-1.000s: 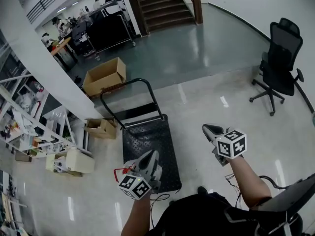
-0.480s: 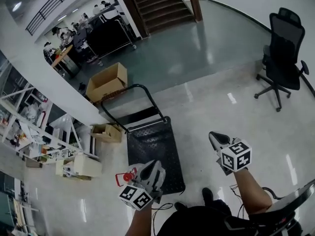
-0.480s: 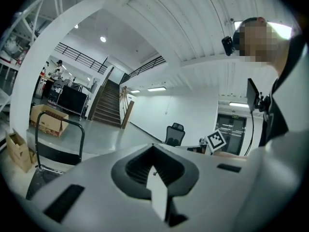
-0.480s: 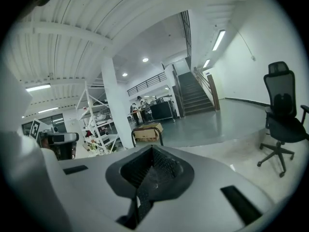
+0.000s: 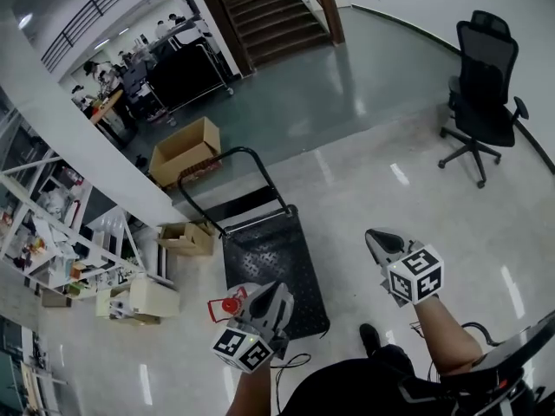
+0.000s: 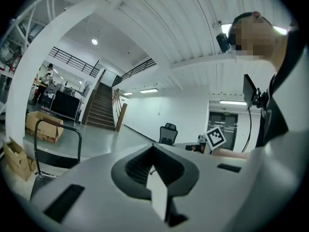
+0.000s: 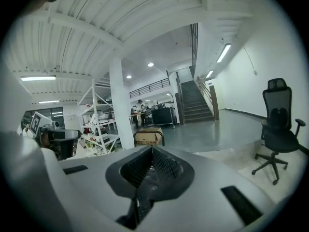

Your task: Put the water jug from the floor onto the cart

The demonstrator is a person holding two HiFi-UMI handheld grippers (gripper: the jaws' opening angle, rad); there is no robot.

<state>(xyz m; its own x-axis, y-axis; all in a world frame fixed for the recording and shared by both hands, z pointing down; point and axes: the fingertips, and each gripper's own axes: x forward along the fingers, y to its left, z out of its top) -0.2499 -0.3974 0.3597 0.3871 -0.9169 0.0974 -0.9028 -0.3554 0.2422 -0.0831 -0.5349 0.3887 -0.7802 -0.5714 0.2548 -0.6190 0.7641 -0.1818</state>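
The black platform cart (image 5: 270,254) stands on the pale floor with its handle (image 5: 232,159) at the far end. By its near left corner, what looks like the jug's red cap and handle (image 5: 228,305) shows, mostly hidden by my left gripper (image 5: 258,288). That gripper hovers over the cart's near edge, jaws together and nothing between them; they also meet in the left gripper view (image 6: 153,147). My right gripper (image 5: 372,234) hangs over bare floor right of the cart, shut and empty; in the right gripper view its jaws (image 7: 152,149) also meet.
A black office chair (image 5: 481,94) stands at the far right. An open cardboard box (image 5: 184,148) lies beyond the cart handle, a smaller box (image 5: 188,237) to its left, white shelving (image 5: 52,232) further left. A white column (image 5: 82,137) and stairs (image 5: 269,11) are beyond.
The whole view has shifted as the person moved: cart, boxes and chair have slid a little in the head view. Both grippers travelled along, still shut, the left one a bit lower and further right.
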